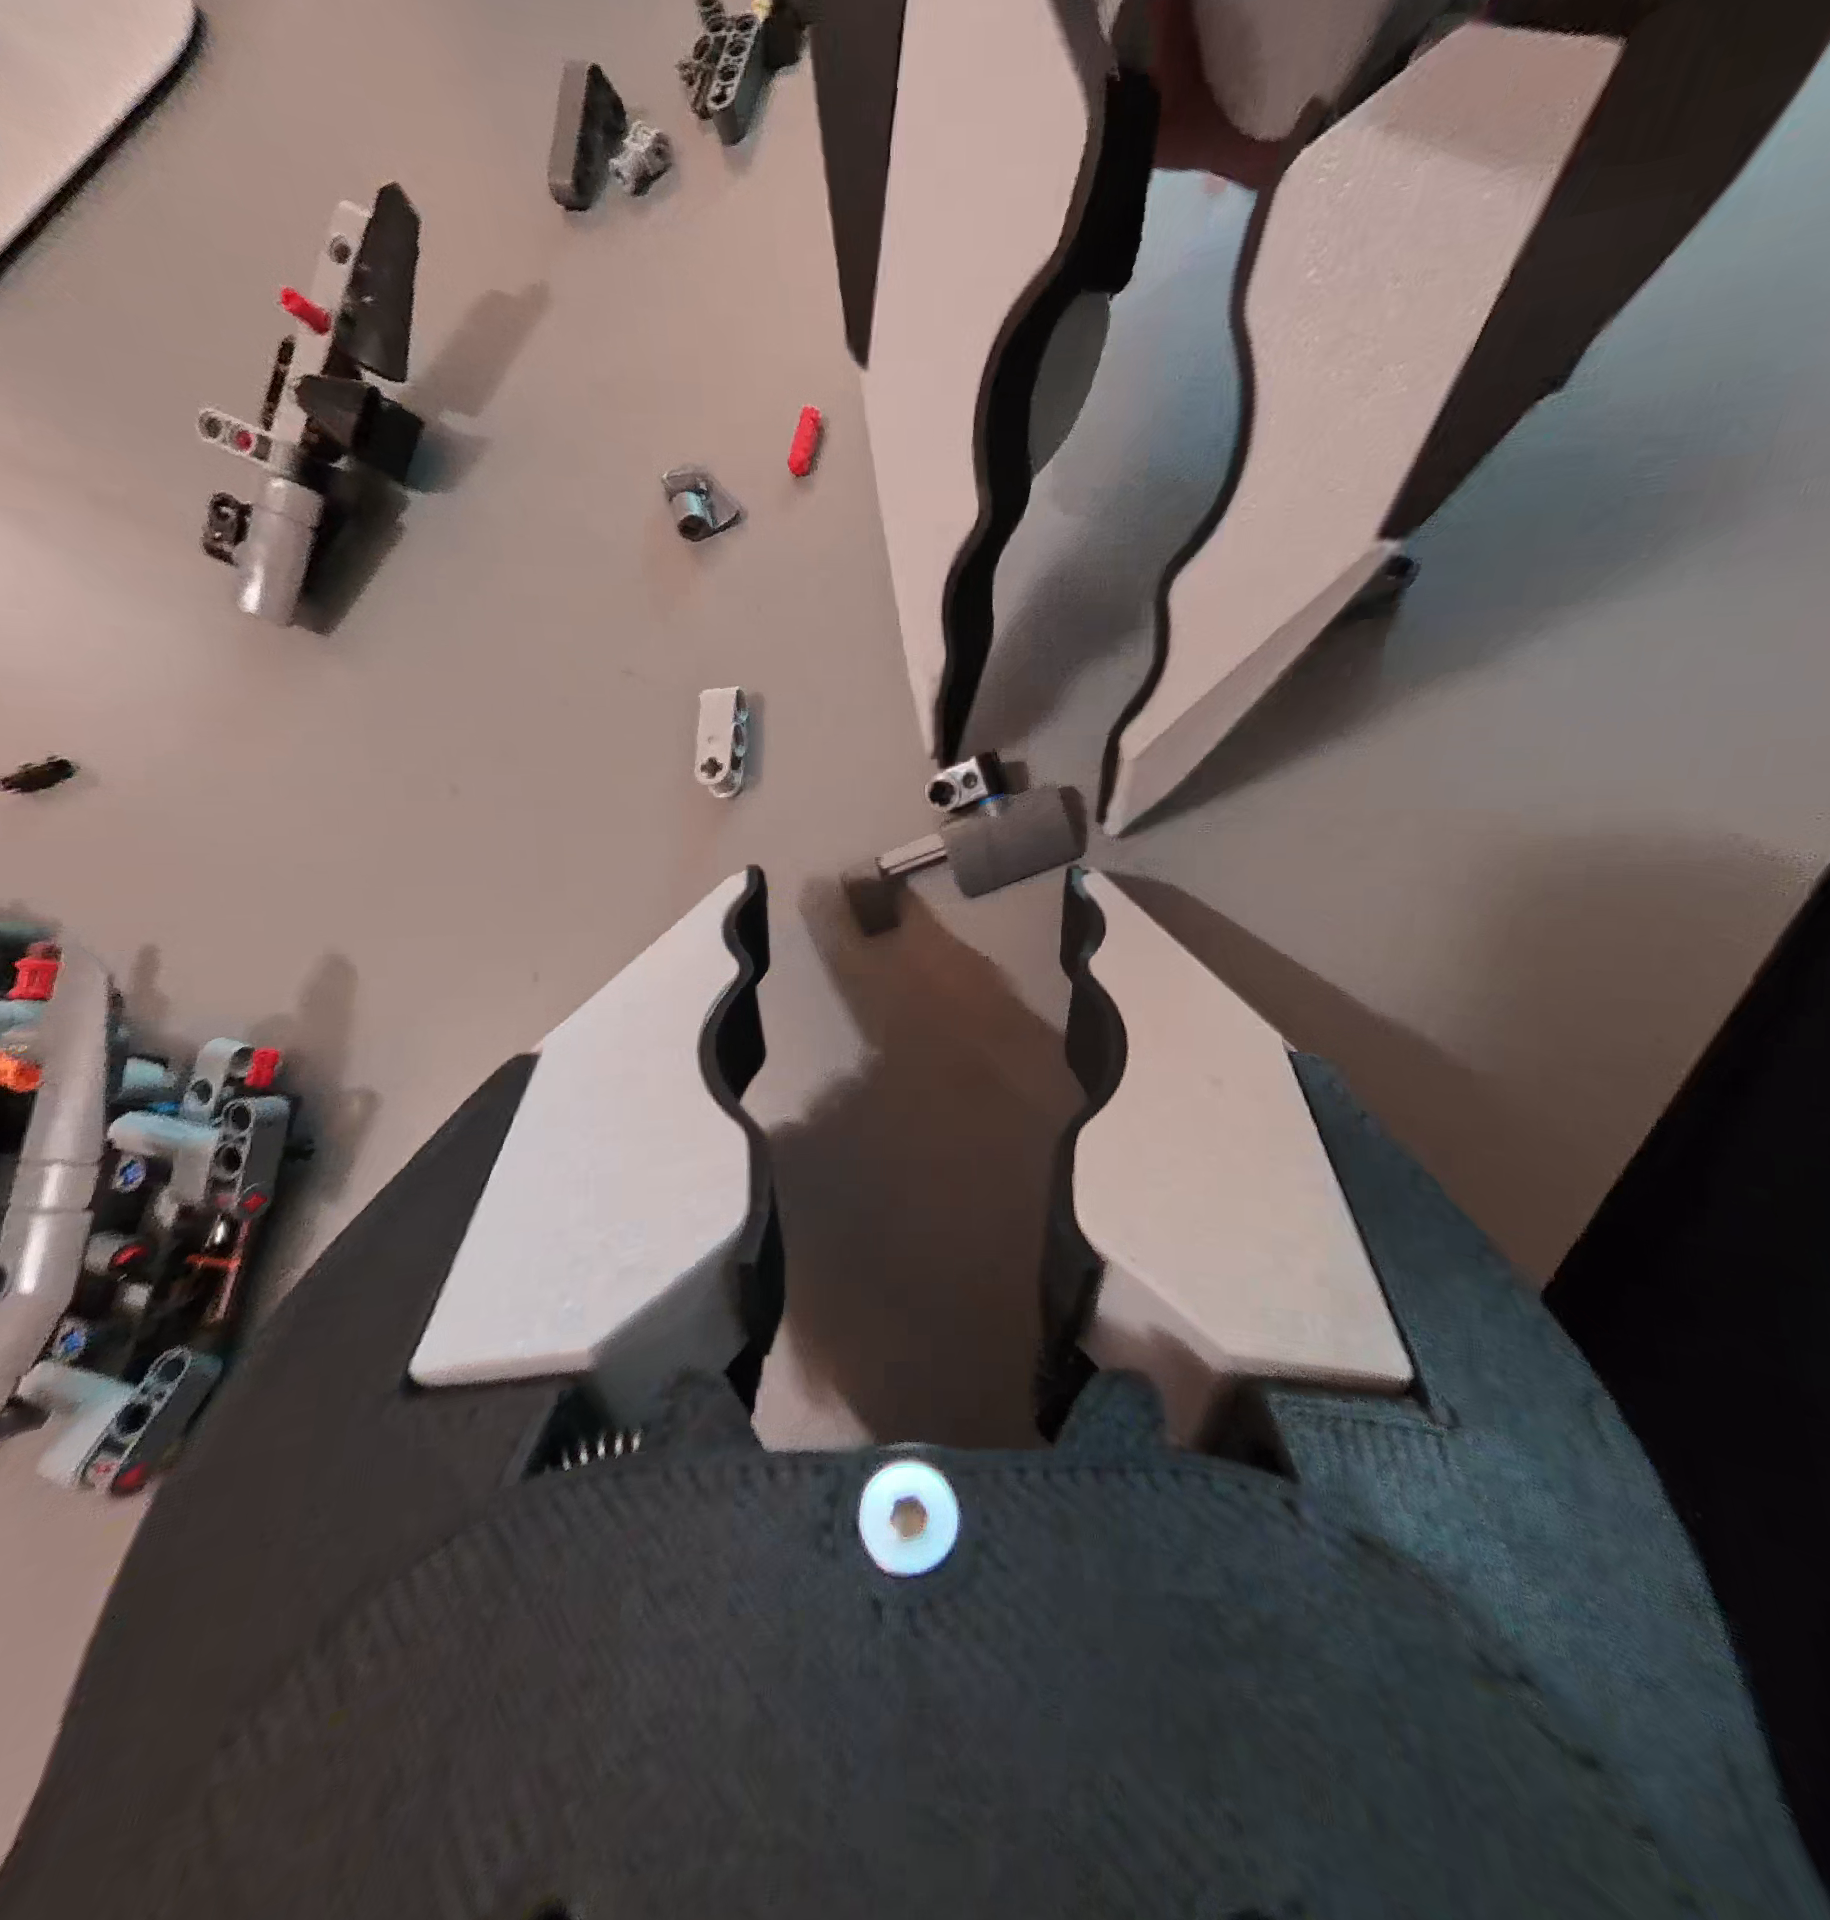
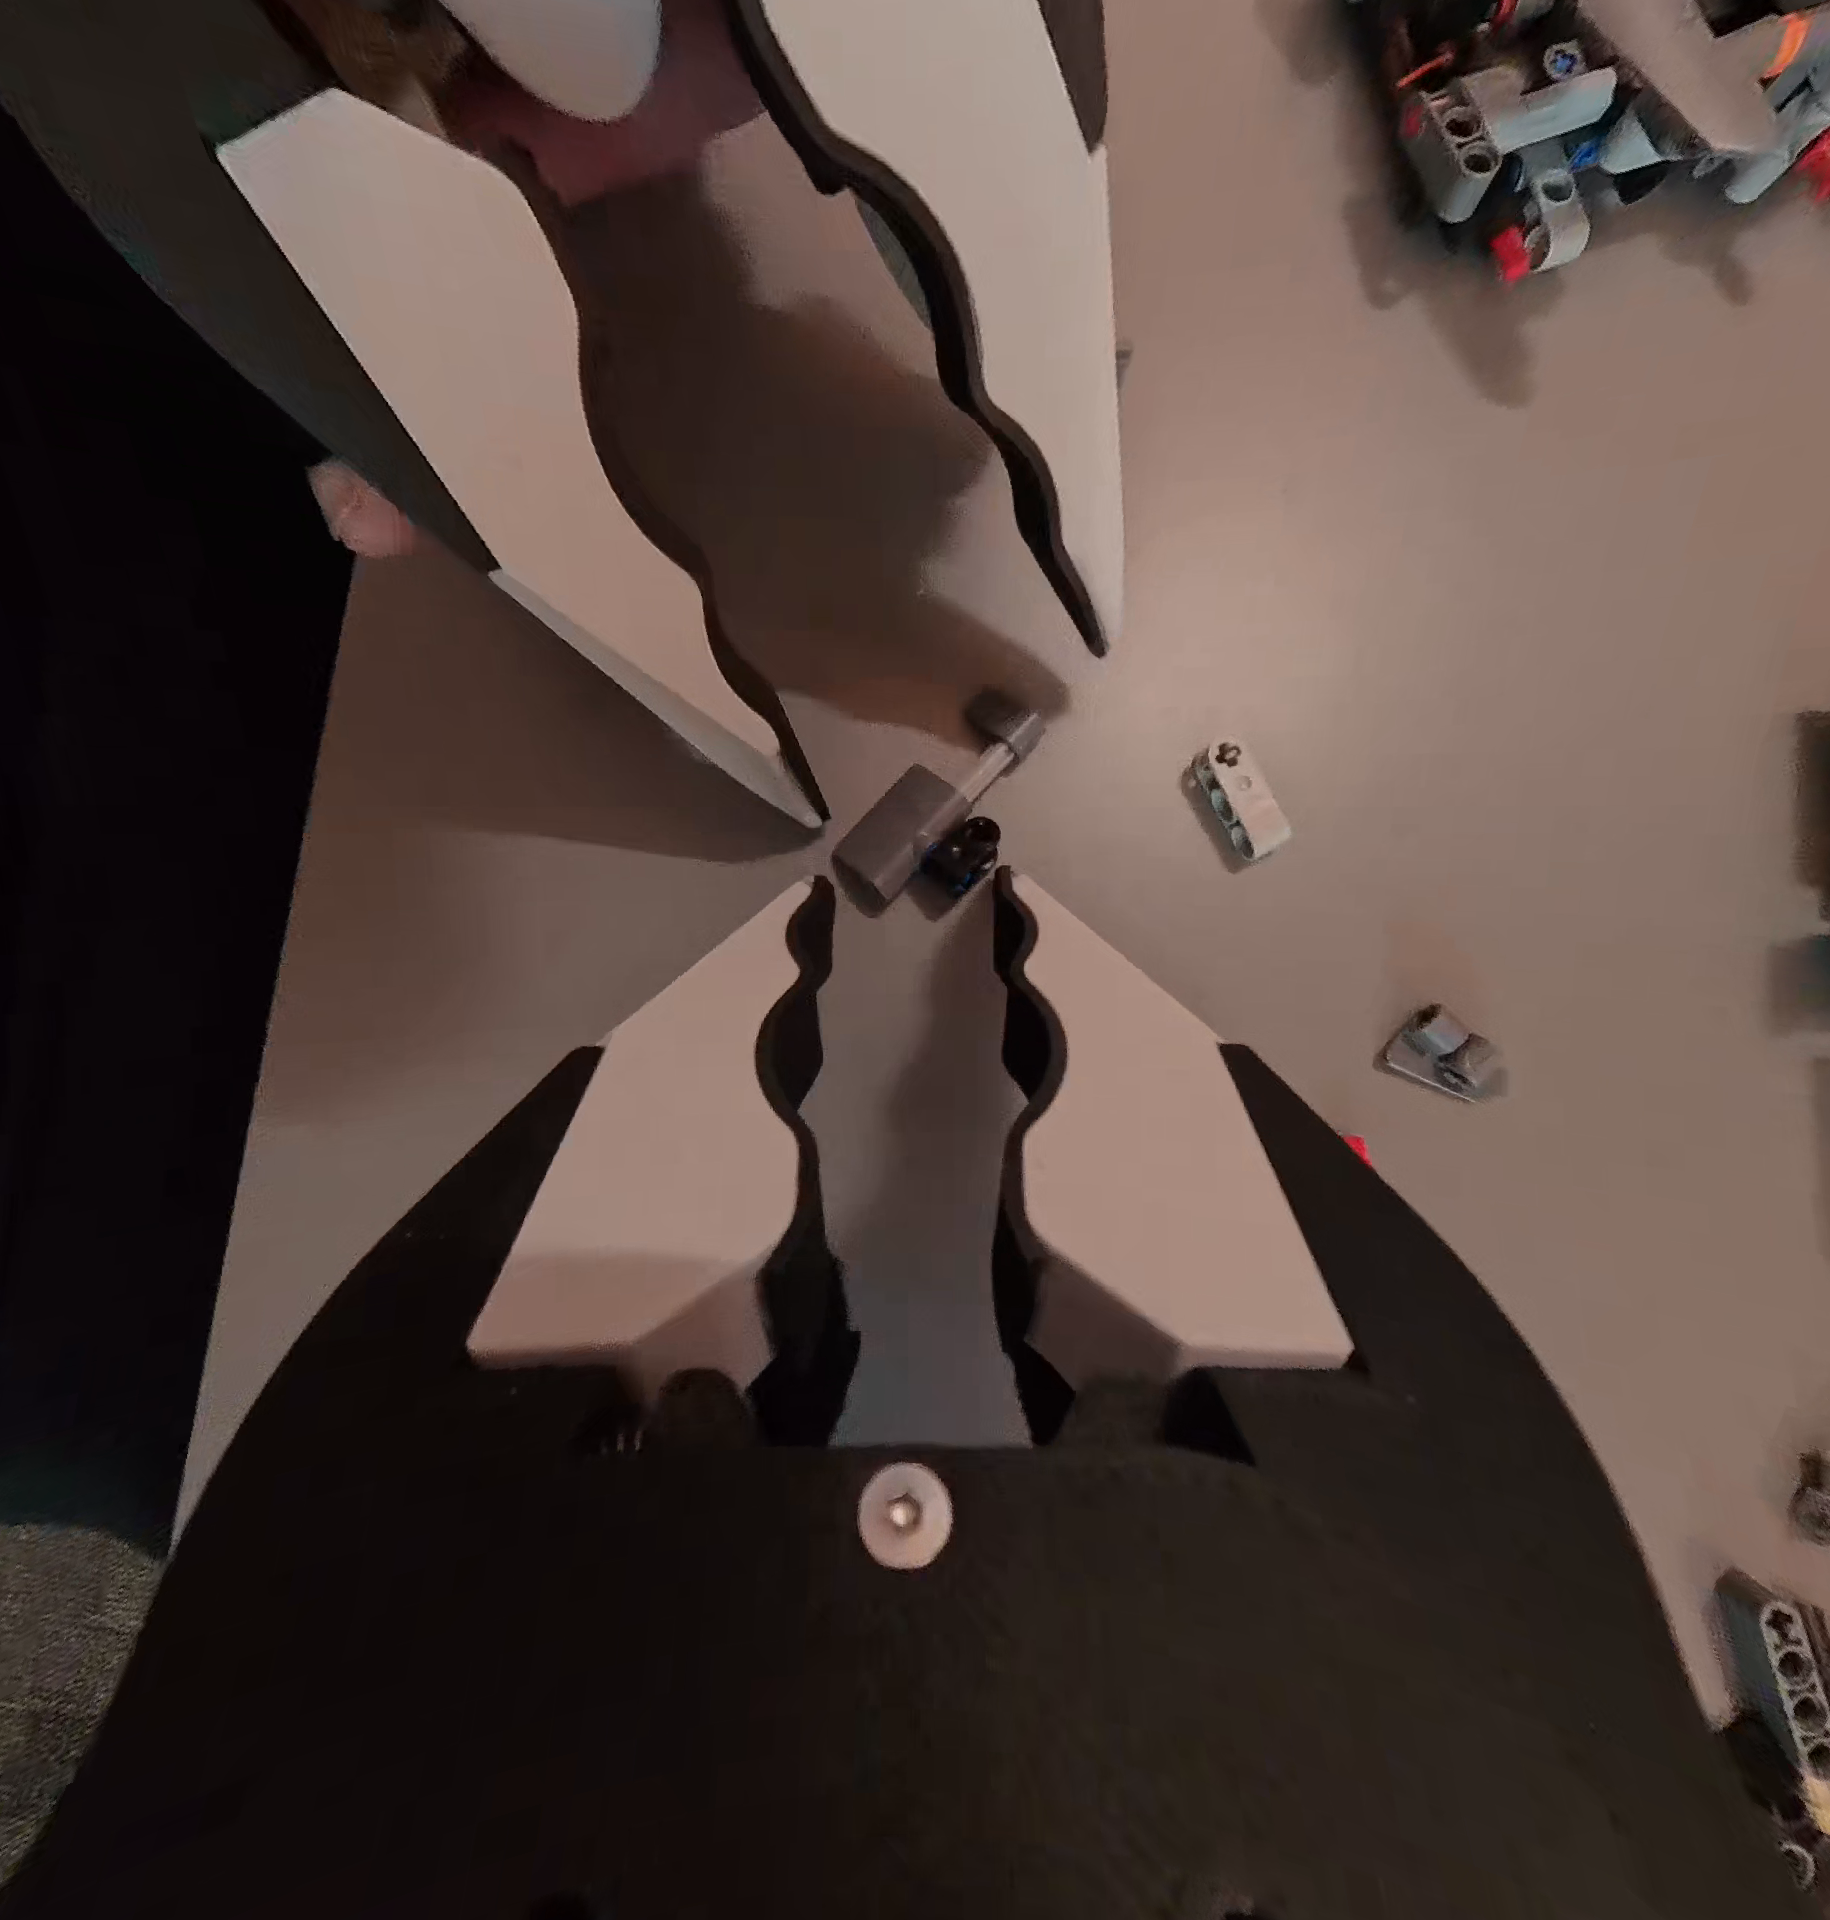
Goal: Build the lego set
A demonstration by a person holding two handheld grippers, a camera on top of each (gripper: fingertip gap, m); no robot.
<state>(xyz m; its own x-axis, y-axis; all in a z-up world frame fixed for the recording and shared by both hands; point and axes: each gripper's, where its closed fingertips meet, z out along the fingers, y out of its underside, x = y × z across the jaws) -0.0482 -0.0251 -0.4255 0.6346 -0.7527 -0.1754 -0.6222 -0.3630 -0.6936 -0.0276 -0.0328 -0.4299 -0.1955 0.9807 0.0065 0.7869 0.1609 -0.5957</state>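
Between both tips: grey piston piece (image 1: 999, 850), long axis 2-to-8 o'clock | left gripper (image 1: 916, 883) and right gripper (image 2: 903, 881) spread apart, holding nothing | table (image 1: 537, 727) edge at 3 o'clock, bare surface toward 9

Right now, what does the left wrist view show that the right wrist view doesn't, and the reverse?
Only the left wrist view shows the long grey-and-black subassembly, a loose red pin and a black pin.

Only the right wrist view shows the carpet below the table edge and the stacked grey beams.

Both show the open left gripper and open right gripper facing each other over the small grey cylinder piece lying ungrasped, plus the large model.
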